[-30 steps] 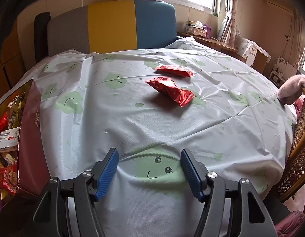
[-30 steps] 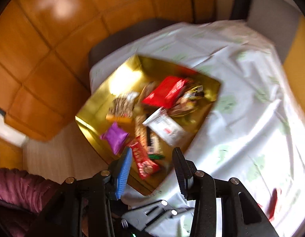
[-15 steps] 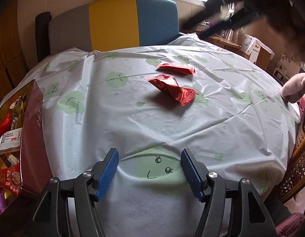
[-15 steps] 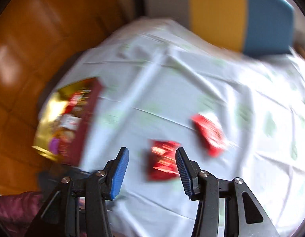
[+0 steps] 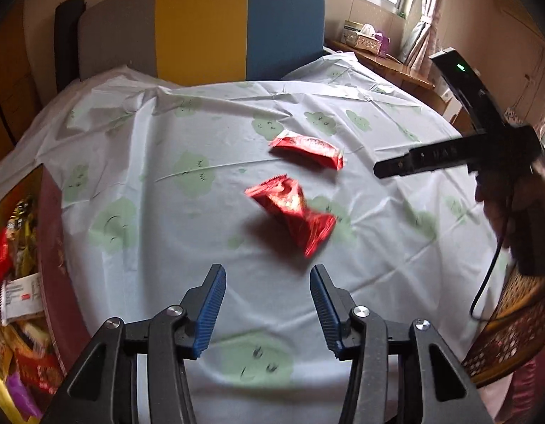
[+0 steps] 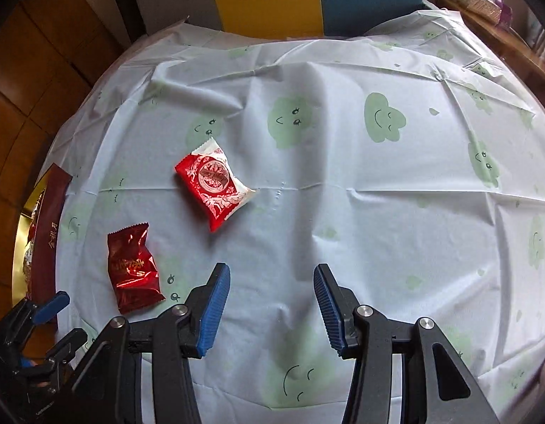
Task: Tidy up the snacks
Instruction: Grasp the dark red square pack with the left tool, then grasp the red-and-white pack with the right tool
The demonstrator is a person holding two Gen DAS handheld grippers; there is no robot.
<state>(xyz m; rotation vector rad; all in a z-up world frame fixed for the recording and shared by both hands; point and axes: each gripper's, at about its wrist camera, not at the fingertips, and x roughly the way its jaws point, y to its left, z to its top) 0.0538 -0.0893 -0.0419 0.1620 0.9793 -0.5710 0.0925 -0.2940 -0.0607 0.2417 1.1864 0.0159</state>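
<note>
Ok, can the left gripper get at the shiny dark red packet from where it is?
Probably yes. The left gripper is open and the shiny dark red packet lies just ahead on the tablecloth, with nothing between them.

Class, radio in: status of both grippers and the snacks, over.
Left gripper open, empty. Right gripper open, empty. Shiny dark-red foil packet and red-and-white printed packet loose on tablecloth, outside maroon snack box. Nothing blocking.
</note>
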